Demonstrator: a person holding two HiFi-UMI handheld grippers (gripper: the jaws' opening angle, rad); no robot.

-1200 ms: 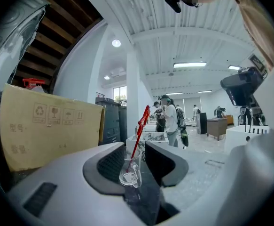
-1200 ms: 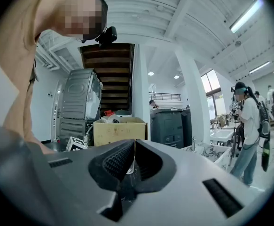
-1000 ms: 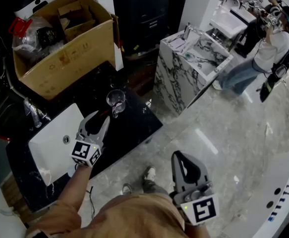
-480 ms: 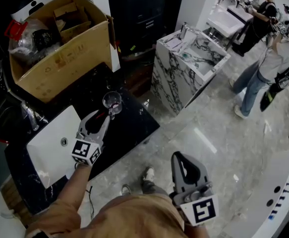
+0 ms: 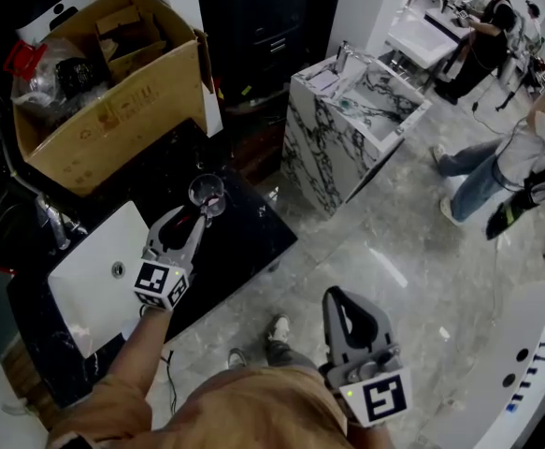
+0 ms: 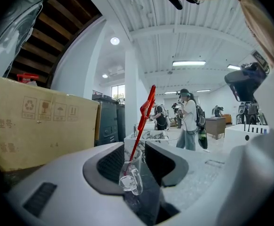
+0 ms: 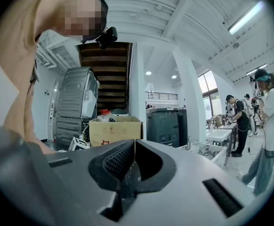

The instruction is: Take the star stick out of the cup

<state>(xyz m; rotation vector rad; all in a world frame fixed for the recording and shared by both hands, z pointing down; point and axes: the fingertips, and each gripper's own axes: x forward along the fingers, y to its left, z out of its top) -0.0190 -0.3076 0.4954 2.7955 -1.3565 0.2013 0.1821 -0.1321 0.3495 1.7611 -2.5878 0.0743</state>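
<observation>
A black counter [image 5: 244,241] fills the lower left of the head view, with a white sink [image 5: 85,279] set into it at 8 o'clock. A big cardboard box [image 5: 113,110] full of odds and ends stands at 10 o'clock. A marble-patterned cabinet [image 5: 323,157] stands on the pale floor at 1 o'clock, well apart from the counter.

The left gripper [image 5: 193,216] reaches over the counter at 9 o'clock, its jaws a narrow gap apart. The right gripper [image 5: 337,297] hangs over the floor at 5 o'clock, its jaws closed tip to tip on nothing.

A clear glass cup [image 5: 207,193] with a handle stands on the counter at 11 o'clock, in line with the gap between the left jaws and at their tips; whether they touch it is unclear. The red star stick [image 6: 144,121] stands in the cup, leaning toward 1 o'clock in the left gripper view.
</observation>
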